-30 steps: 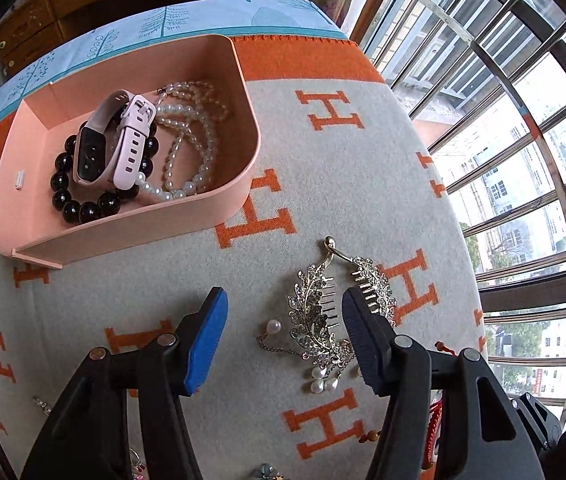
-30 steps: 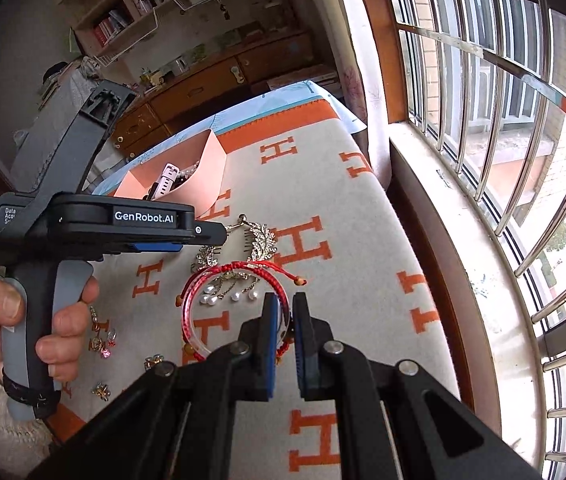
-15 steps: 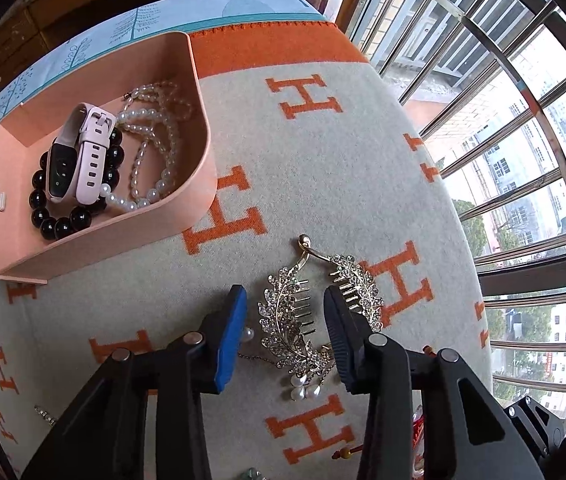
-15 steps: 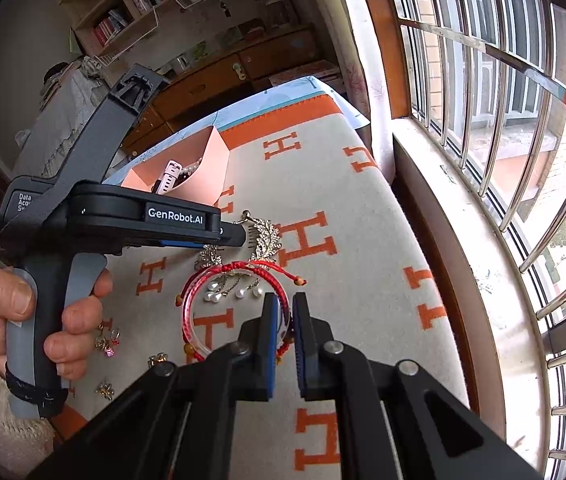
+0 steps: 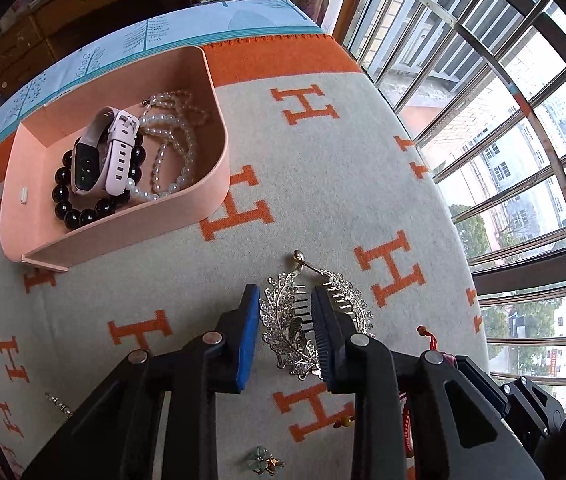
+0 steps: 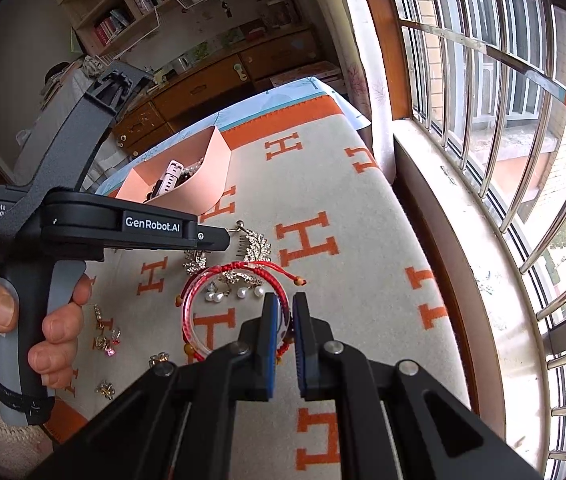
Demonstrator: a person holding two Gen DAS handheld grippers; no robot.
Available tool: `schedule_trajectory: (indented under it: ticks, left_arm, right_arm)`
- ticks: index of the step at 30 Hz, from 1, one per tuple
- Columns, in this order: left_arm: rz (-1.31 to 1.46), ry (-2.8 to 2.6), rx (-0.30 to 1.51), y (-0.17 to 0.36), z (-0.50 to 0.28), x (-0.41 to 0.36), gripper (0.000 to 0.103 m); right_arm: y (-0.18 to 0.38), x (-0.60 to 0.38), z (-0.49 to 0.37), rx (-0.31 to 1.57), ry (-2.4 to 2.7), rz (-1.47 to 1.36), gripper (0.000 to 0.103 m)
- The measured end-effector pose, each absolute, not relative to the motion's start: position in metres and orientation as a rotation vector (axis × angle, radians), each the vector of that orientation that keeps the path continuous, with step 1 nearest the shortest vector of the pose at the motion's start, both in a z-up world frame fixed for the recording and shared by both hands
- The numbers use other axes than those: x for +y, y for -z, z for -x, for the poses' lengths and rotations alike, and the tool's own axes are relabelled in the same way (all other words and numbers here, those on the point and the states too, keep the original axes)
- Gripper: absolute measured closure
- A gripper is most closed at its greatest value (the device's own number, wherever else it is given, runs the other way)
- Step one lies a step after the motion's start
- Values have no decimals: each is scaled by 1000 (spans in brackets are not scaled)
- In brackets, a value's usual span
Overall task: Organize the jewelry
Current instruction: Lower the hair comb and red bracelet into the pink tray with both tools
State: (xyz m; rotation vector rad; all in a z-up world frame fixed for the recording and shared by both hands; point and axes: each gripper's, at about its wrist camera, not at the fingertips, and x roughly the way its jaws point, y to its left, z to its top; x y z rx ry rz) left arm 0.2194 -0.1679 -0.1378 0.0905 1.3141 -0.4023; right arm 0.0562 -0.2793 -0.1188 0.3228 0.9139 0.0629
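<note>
A crystal leaf hair comb [image 5: 287, 328] lies on the H-patterned blanket [image 5: 323, 184]. My left gripper [image 5: 284, 297] points down over it, its jaws closing, and the pads touch the two sides of one leaf. In the right wrist view the same comb [image 6: 257, 244] shows beside the left gripper's tip [image 6: 223, 240]. My right gripper [image 6: 285, 306] is shut on a red cord bracelet [image 6: 235, 268], which rests on the blanket over the comb's pearl drops. The pink tray [image 5: 219, 184] behind holds a pink watch [image 5: 119, 152], a black bead bracelet [image 5: 71, 210] and a pearl necklace [image 5: 179, 140].
Small earrings [image 6: 105, 340] and a brooch [image 5: 265, 464] lie scattered on the near part of the blanket. A person's hand [image 6: 55, 320] grips the left handle. A barred window [image 6: 483, 120] and its sill run along the right side.
My left gripper's jaws have come together from wide apart to the sides of the comb's leaf, and it has shifted slightly over the comb. The right gripper has stayed still on the bracelet.
</note>
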Motion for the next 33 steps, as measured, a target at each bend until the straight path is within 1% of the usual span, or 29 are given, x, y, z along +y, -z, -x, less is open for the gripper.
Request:
schedule_trajectory:
  ticks: [7,12,17,21,26,33]
  left_arm:
    - [-105,393,1246,101,-209,-140,79]
    - [-107,356,1179,62,-209,-109,79]
    - [-88,282,1081,19,-226,-75,79]
    - [-53,223,1026,0,-244,-47,79]
    - [-11,162,1003,8,-275,-23,79]
    - [18,130,1060,71,-314,-21,79]
  right_arm:
    - [113,-270,-55,904,-77,-304,96]
    - [102,-260,-59,896,-114,-301,96]
    - [76,-240,-81,866,-164,-245,96]
    - [49,-225,-107,812,-175,-176,96]
    - [30,-213,-149,789,-192,-167,96]
    - [45,-206,-209,845,-166,-214,96]
